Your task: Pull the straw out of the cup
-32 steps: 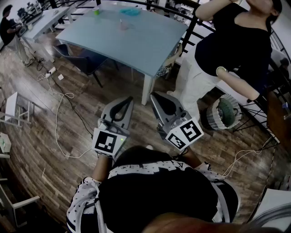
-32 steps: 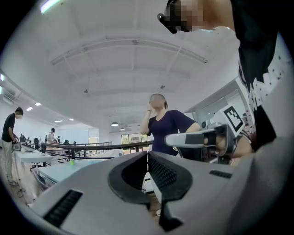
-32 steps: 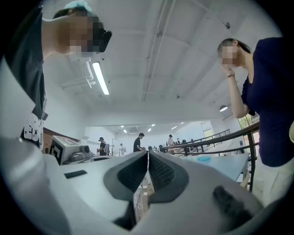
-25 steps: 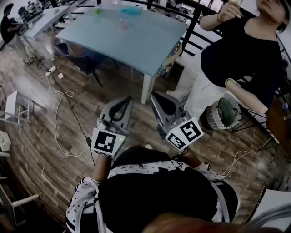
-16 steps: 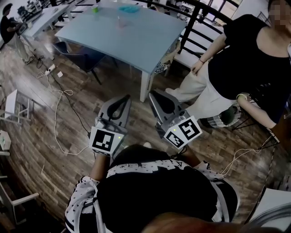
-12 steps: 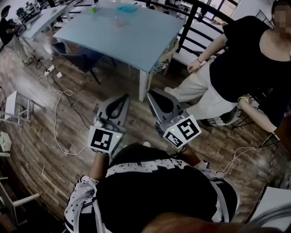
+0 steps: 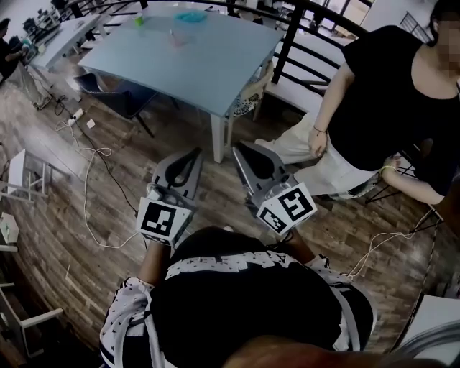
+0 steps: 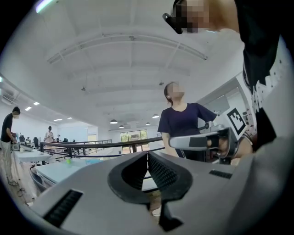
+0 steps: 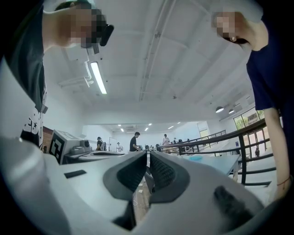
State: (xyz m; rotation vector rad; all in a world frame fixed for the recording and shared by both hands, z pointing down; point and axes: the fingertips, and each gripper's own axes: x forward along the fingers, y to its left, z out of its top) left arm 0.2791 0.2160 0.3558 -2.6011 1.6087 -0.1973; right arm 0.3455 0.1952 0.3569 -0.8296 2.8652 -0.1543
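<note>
Far off on the pale blue table (image 7: 215, 65) stands a small pinkish cup (image 7: 173, 37); its straw is too small to make out. My left gripper (image 7: 195, 151) and right gripper (image 7: 237, 149) are held side by side over the wooden floor, well short of the table, both pointing toward it. In the left gripper view the left gripper (image 8: 147, 154) has its ribbed pads pressed together with nothing between them. The right gripper (image 9: 148, 153) is likewise shut and holds nothing.
A person in a black top and white trousers (image 7: 381, 108) stands close at the right. A black railing (image 7: 287, 36) runs behind the table, a dark chair (image 7: 115, 97) sits under it. Cables (image 7: 90, 180) trail over the floor at left. A green item (image 7: 139, 20) and a teal item (image 7: 190, 16) lie on the table.
The standing person has lowered the arms and shifted to the right. Both grippers have drifted slightly forward and stayed shut. The table sits a little further left in view.
</note>
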